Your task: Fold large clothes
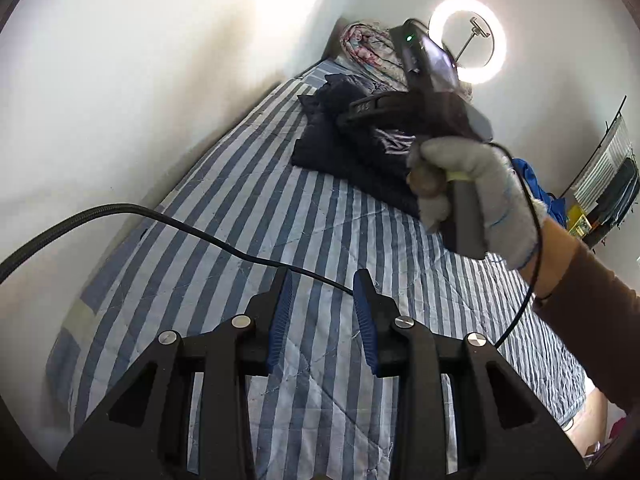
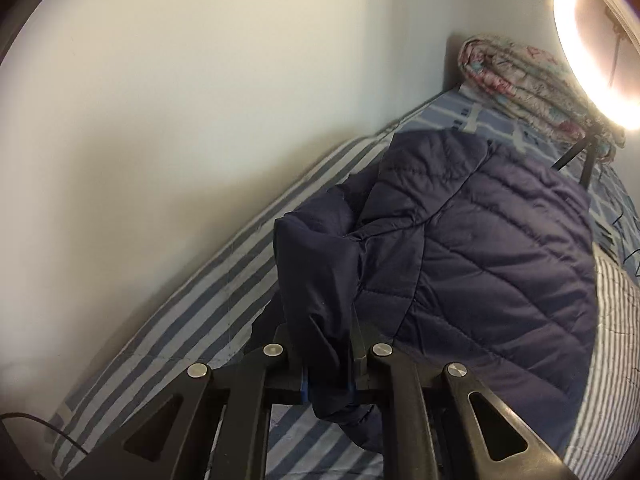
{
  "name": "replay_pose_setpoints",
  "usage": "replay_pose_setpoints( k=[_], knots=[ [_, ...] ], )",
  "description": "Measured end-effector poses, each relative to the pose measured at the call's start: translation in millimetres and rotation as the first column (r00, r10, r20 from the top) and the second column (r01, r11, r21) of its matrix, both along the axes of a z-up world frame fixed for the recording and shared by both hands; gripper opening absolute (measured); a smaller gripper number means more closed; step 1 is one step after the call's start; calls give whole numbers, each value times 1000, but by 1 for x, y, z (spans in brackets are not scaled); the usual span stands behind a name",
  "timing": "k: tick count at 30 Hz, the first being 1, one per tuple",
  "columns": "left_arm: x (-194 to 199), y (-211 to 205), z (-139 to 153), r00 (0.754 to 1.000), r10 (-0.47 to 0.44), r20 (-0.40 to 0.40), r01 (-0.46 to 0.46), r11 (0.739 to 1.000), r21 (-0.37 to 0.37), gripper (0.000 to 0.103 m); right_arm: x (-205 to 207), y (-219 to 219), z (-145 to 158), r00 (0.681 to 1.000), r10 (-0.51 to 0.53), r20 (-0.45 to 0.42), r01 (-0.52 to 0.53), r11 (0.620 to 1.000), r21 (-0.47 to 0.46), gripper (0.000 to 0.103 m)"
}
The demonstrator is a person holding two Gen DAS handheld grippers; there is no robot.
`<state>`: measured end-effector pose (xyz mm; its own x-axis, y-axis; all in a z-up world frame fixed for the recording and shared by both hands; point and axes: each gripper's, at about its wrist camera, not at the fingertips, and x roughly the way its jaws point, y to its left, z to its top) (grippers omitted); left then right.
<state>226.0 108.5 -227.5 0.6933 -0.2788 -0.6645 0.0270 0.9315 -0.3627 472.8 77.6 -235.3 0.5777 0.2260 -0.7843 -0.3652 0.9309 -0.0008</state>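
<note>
A dark navy quilted jacket (image 2: 500, 248) lies on the blue-and-white striped bed (image 2: 208, 304). My right gripper (image 2: 326, 332) is shut on a fold of the jacket, a sleeve or edge that bunches up between its blue pads and hangs below them. In the left wrist view the jacket (image 1: 344, 148) lies far up the bed, partly hidden by the right gripper and the gloved hand (image 1: 472, 184) that holds it. My left gripper (image 1: 323, 292) is open and empty, above the striped sheet (image 1: 304, 220) well short of the jacket.
A white wall (image 1: 120, 80) runs along the bed's left side. A rolled floral quilt (image 2: 528, 80) lies at the head of the bed beside a lit ring light (image 1: 468, 40) on a stand. A black cable (image 1: 160, 216) crosses the sheet. Blue cloth (image 1: 536, 184) lies at the right.
</note>
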Motion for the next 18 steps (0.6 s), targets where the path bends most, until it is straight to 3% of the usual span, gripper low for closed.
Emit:
replay_pose_setpoints(
  k=[2, 4, 6, 8, 10, 12, 15, 18],
  knots=[
    [0, 2, 0, 1000, 3, 2, -3, 1000, 0, 32, 5, -2, -7, 1000, 10, -22, -9, 1000, 25, 12],
    [1, 2, 1, 1000, 3, 4, -3, 1000, 3, 32, 10, -12, -10, 998, 20, -60, -15, 997, 82, 20],
    [1, 1, 3, 1000, 0, 7, 0, 1000, 7, 32, 18, -25, -5, 994, 47, -96, -31, 985, 167, 39],
    [4, 0, 6, 1000, -6, 12, 6, 1000, 1, 32, 21, -40, 0, 989, 89, -122, -54, 963, 265, 45],
    [11, -4, 13, 999, -23, 24, 23, 1000, -5, 32, 14, -61, 10, 986, 116, -120, -66, 931, 360, 45],
    [21, -10, 20, 998, -35, 44, 34, 999, 18, 32, 1, -85, 20, 991, 92, -93, -49, 919, 391, 45],
    [47, -20, 37, 995, -54, 81, 54, 999, 2, 32, -22, -122, 31, 997, 41, -69, -9, 911, 412, 45],
    [82, -32, 55, 990, -53, 134, 50, 998, 25, 32, -41, -167, 35, 997, -52, -59, 70, 930, 360, 45]
  ],
)
